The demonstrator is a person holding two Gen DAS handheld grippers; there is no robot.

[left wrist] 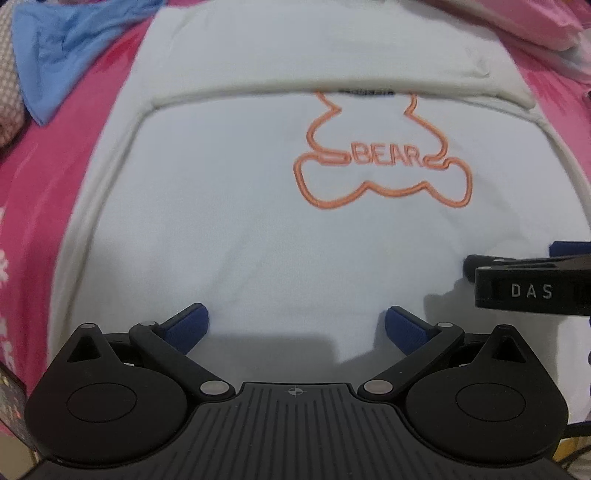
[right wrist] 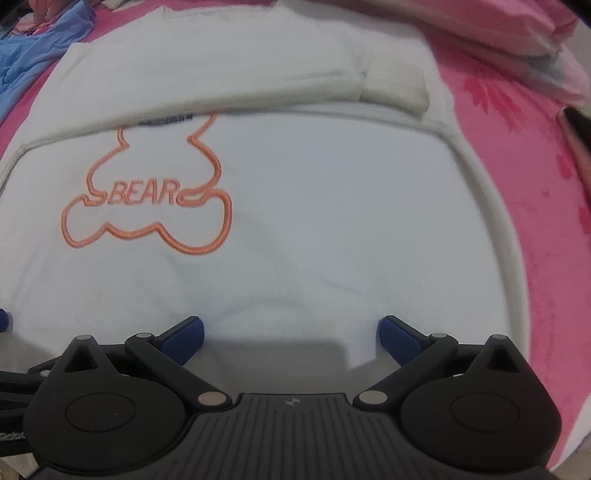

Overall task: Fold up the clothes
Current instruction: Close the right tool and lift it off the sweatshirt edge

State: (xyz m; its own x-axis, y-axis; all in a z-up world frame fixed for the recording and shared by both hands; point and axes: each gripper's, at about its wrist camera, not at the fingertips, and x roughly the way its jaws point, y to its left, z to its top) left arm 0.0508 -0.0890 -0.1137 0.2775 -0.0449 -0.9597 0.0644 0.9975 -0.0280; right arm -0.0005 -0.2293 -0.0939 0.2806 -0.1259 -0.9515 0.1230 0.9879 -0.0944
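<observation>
On the pink bedspread (left wrist: pixel 92 155), the white sweatshirt (left wrist: pixel 229 206) is lying partly folded. The left gripper (left wrist: pixel 297 325) and right gripper (right wrist: pixel 291 334) are hovering wide open, holding nothing. Risk: pinching only the top layer, dragging the fold askew.

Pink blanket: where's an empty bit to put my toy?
The pink blanket is bare right of the white BEAR shirt, below the pink clothes pile. A narrower strip lies left, under the blue garment. The far corners are crowded.
</observation>
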